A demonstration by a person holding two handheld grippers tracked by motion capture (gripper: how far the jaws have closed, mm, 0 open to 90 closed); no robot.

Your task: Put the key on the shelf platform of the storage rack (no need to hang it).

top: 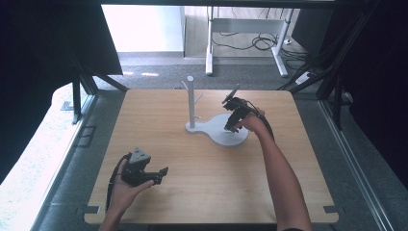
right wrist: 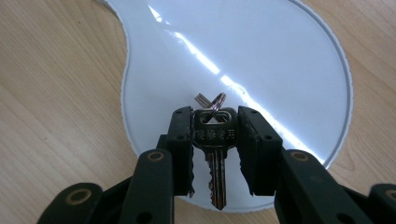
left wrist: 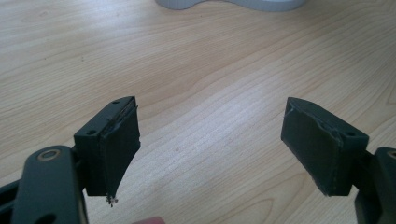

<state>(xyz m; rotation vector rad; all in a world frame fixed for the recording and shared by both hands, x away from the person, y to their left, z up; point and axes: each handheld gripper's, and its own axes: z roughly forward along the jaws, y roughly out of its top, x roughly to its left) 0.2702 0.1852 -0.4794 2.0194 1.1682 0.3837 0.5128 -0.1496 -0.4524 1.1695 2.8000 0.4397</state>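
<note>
**Right gripper view: key clamped over the white base**

Your right gripper [right wrist: 215, 135] has its jaws pressed on the head of a key [right wrist: 215, 151] — ring [right wrist: 215, 101] at the top — above the white stand base [right wrist: 261, 56], right of the upright post [top: 191, 101]. Your left gripper [left wrist: 210, 144] hangs over the near-left wooden table [left wrist: 196, 70], jaws wide apart.

Left tongs [top: 161, 174] held low with jaws wide apart (nothing between), right tongs [top: 231, 126] extended forward, clamped.

A lab: black framing [top: 86, 79], floor cables [top: 262, 42], adjustable desk [top: 250, 29].
</note>
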